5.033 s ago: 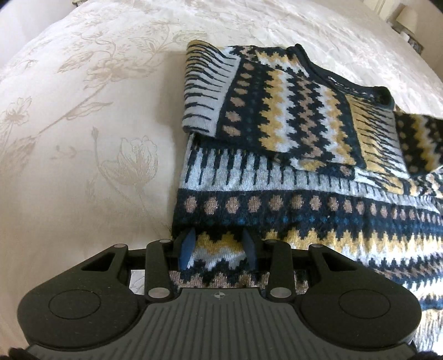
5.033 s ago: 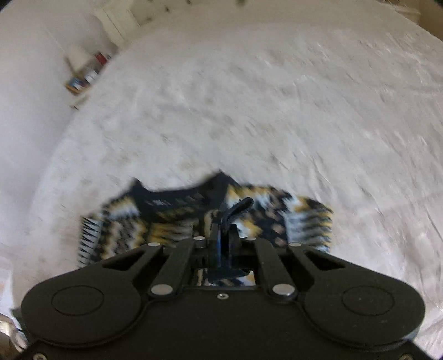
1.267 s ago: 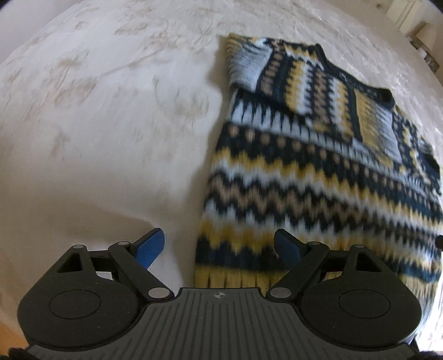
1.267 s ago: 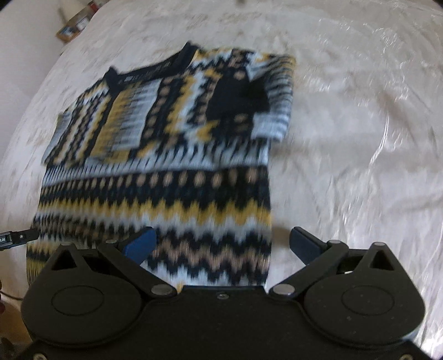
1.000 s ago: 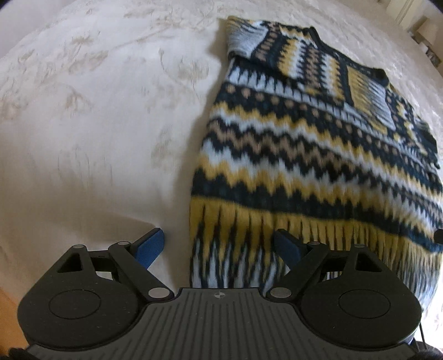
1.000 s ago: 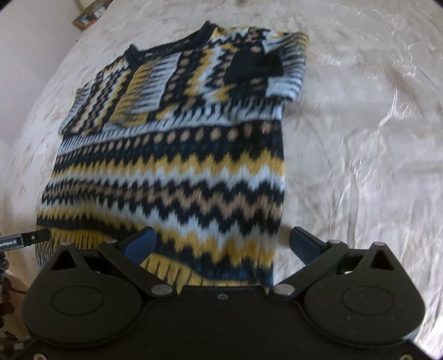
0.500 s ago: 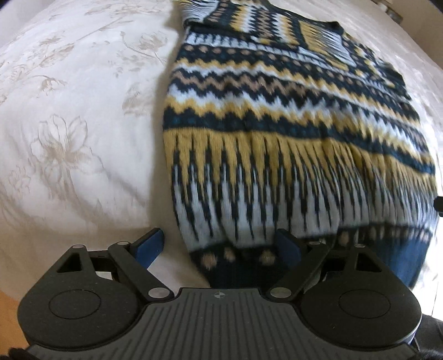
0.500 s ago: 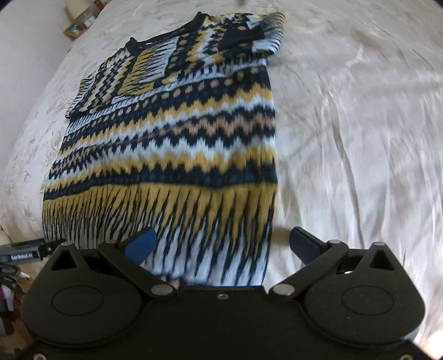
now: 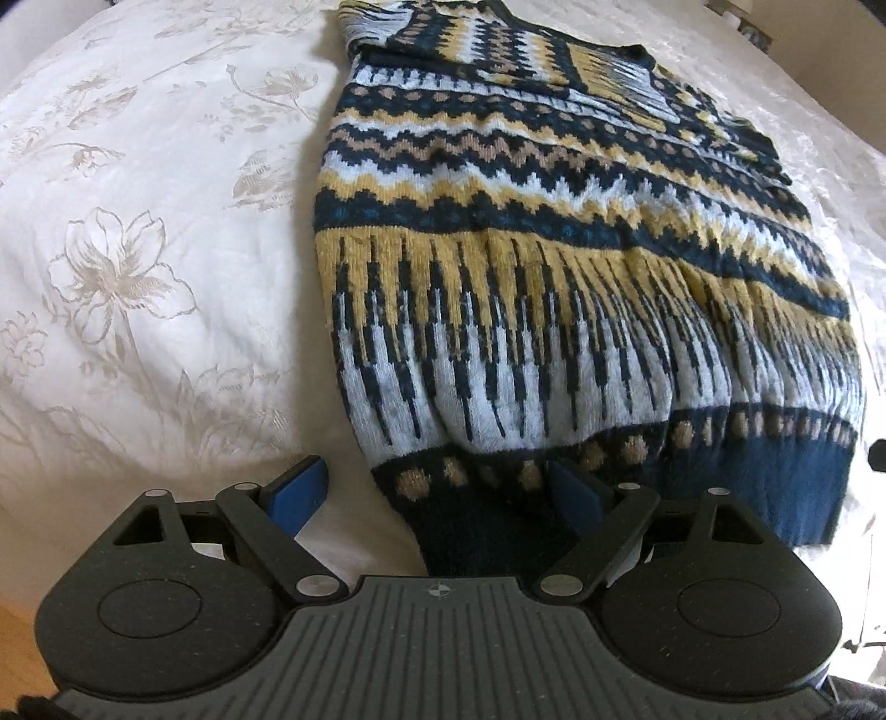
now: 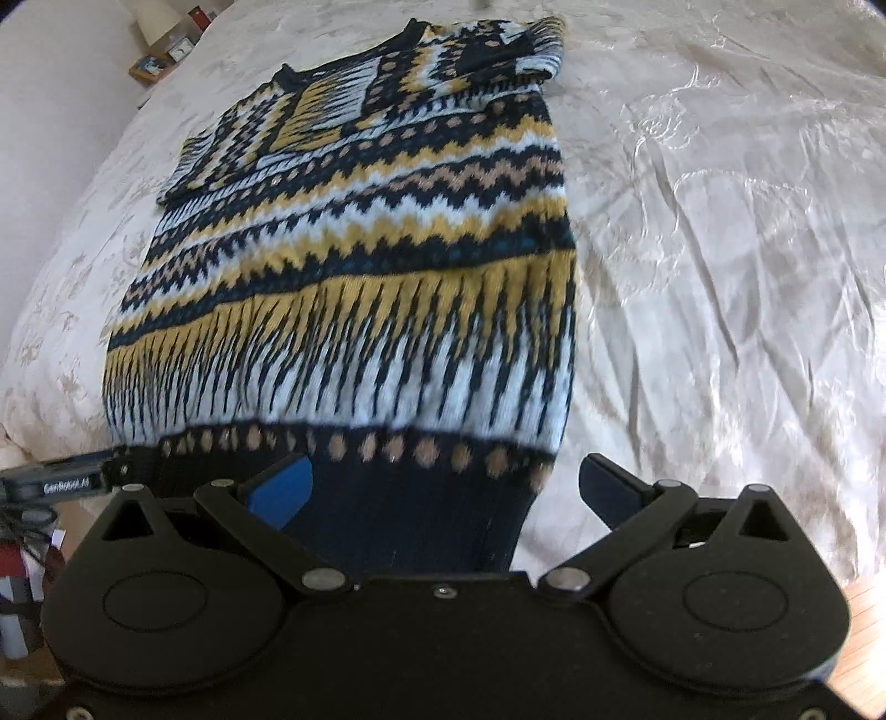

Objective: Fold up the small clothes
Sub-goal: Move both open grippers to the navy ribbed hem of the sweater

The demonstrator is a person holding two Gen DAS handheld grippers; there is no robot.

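A knitted sweater (image 9: 554, 266) in navy, yellow, white and tan zigzag bands lies flat on a white bed, both sleeves folded in over its chest. Its navy hem hangs over the bed's near edge. My left gripper (image 9: 437, 493) stands open over the hem's left corner, blue pads apart, cloth between them but not pinched. In the right wrist view the same sweater (image 10: 360, 266) stretches away, and my right gripper (image 10: 443, 490) is open over the hem's right corner, pads wide apart with the navy ribbing between them.
The bed (image 9: 138, 221) wears a cream floral-embroidered cover, with bare cover (image 10: 720, 249) to the sweater's right. A nightstand (image 10: 166, 52) with small items stands far left. Wooden floor (image 9: 16, 620) shows below the bed edge. The left gripper's body (image 10: 50, 482) pokes in at left.
Both grippers have drawn back along the sweater from its middle to the hem at the bed's edge. Both stayed open.
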